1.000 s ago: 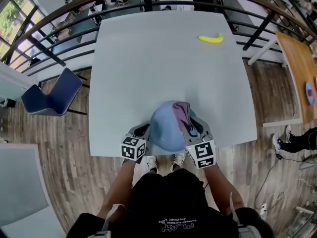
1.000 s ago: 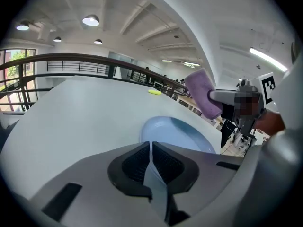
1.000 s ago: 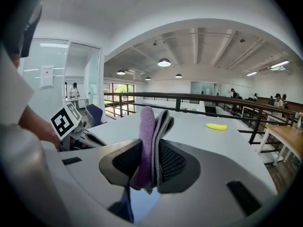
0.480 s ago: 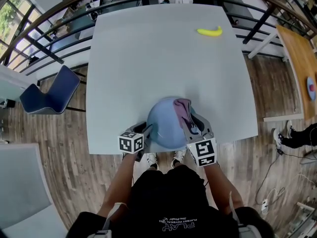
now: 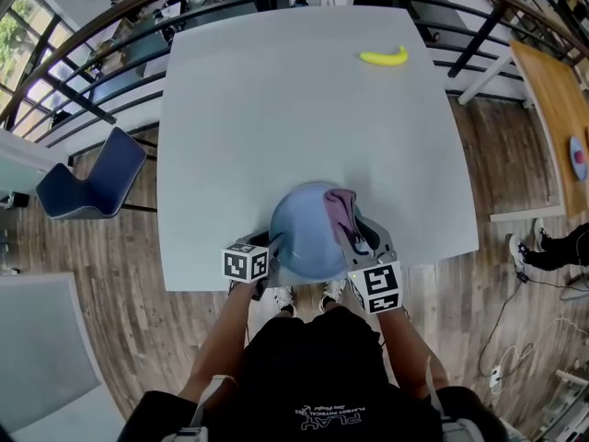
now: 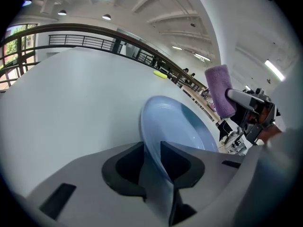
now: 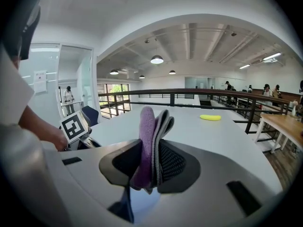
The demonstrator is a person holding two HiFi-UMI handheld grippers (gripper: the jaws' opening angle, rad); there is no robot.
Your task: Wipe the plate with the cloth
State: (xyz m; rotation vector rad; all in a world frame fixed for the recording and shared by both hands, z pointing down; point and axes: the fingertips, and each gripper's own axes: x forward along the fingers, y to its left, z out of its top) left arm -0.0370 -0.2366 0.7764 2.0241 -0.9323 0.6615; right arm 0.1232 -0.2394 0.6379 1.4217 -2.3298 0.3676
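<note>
A light blue plate [image 5: 302, 238] sits at the near edge of the white table [image 5: 276, 109], between my two grippers. My left gripper [image 5: 273, 247] is at the plate's left rim. In the left gripper view the rim [image 6: 156, 141] runs between the jaws of this gripper [image 6: 152, 148]. They have just opened wide and then closed a little, and they stand off the rim. My right gripper [image 5: 354, 233] is shut on a folded purple and grey cloth [image 7: 149, 131]. The cloth [image 5: 339, 212] stands up over the plate's right side.
A yellow banana [image 5: 384, 57] lies at the table's far right corner. A blue chair [image 5: 87, 178] stands on the wooden floor left of the table. A dark railing [image 5: 101, 40] runs behind the table. The person stands at the near edge.
The left gripper has sunk a little at the plate's left rim. The plate and the right gripper with the cloth stay about where they were.
</note>
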